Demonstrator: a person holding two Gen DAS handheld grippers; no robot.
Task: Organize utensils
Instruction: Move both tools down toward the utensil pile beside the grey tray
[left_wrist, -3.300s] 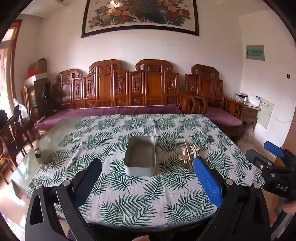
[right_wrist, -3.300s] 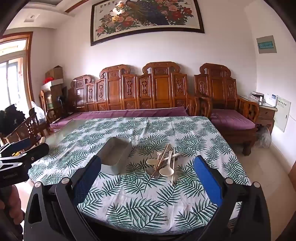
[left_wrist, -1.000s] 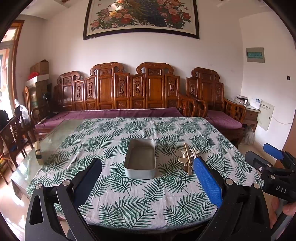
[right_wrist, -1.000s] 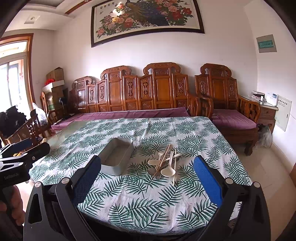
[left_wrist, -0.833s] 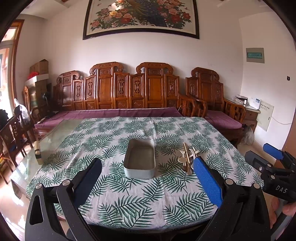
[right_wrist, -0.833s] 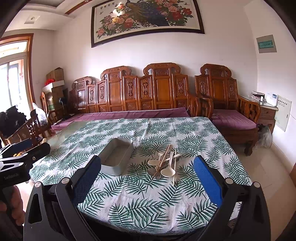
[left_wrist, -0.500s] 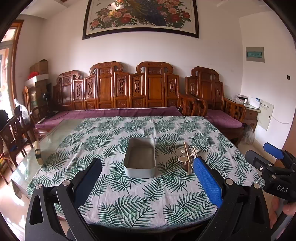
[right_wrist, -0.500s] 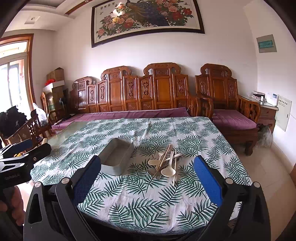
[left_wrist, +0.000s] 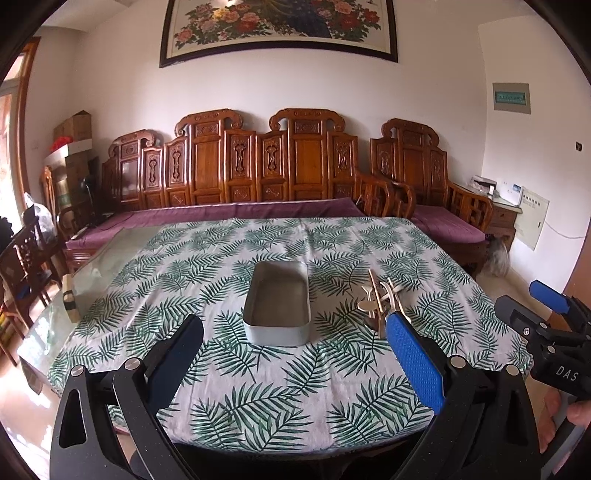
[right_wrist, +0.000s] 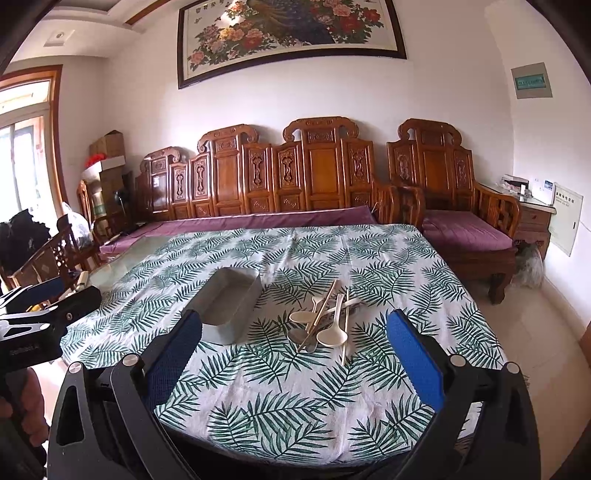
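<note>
A grey rectangular tin (left_wrist: 277, 302) stands empty in the middle of the table; it also shows in the right wrist view (right_wrist: 229, 304). To its right lies a pile of utensils (right_wrist: 325, 319): cream spoons, wooden chopsticks and a metal spoon, also in the left wrist view (left_wrist: 378, 301). My left gripper (left_wrist: 293, 354) is open and empty, held above the table's near edge in front of the tin. My right gripper (right_wrist: 293, 354) is open and empty, near the front edge in front of the pile.
The table wears a leaf-print cloth (left_wrist: 258, 369); bare glass shows at its left end (left_wrist: 107, 266). A small block (left_wrist: 70, 301) sits on that glass edge. Carved wooden benches (left_wrist: 266, 170) with purple cushions stand behind. Wooden chairs (left_wrist: 26, 258) stand at left.
Both grippers have stayed open and nearly still, with only slight drift of the views. Nothing on the table has moved.
</note>
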